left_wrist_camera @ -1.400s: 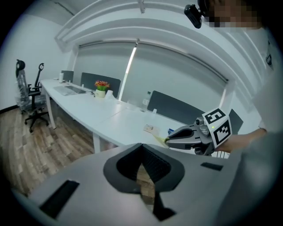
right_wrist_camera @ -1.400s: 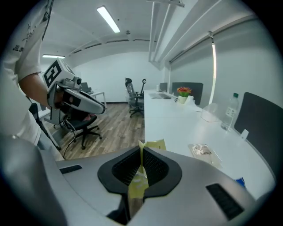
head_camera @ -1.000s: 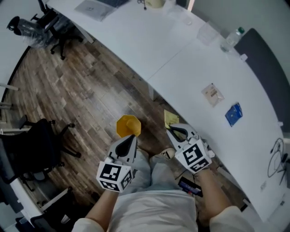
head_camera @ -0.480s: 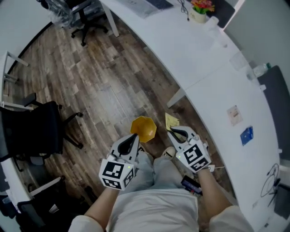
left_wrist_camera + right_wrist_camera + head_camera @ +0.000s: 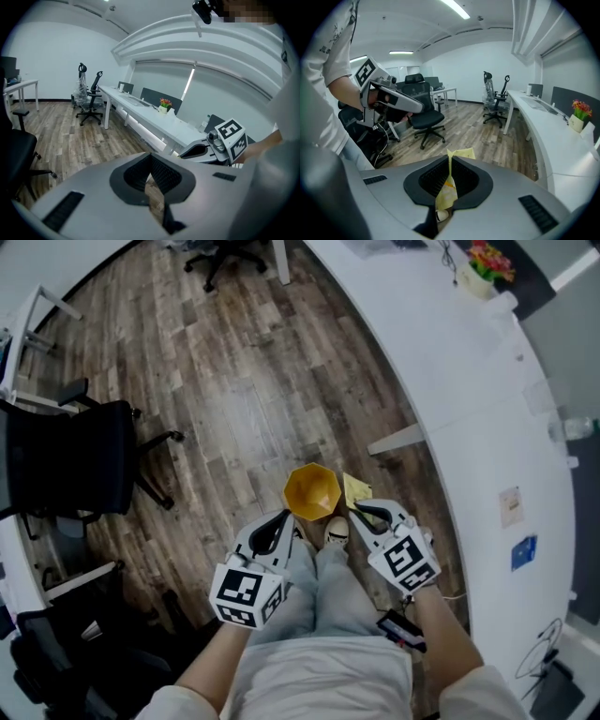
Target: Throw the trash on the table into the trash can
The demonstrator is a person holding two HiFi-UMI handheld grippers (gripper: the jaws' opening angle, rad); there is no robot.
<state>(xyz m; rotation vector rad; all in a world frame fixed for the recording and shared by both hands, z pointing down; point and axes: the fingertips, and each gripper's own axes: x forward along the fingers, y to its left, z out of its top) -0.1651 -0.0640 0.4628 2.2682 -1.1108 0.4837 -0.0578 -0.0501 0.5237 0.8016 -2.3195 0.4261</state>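
Trash in hand: the right claw [image 5: 358, 510] is pinched tight on a yellow wrapper [image 5: 355, 489]. The orange trash can [image 5: 312, 491] sits just beside its tip, toward the closed, empty left claw [image 5: 286, 517]. Best to carry the wrapper squarely over the can's mouth before letting go.

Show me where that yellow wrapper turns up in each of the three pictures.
Head view: yellow wrapper near centre, beside the orange trash can, held by the right hand-held gripper.
Left gripper view: not clearly visible; only that gripper shows, at right.
Right gripper view: the wrapper sits low centre, pinched between the jaws.
Shared landmark: the flowerpot on the white desk.
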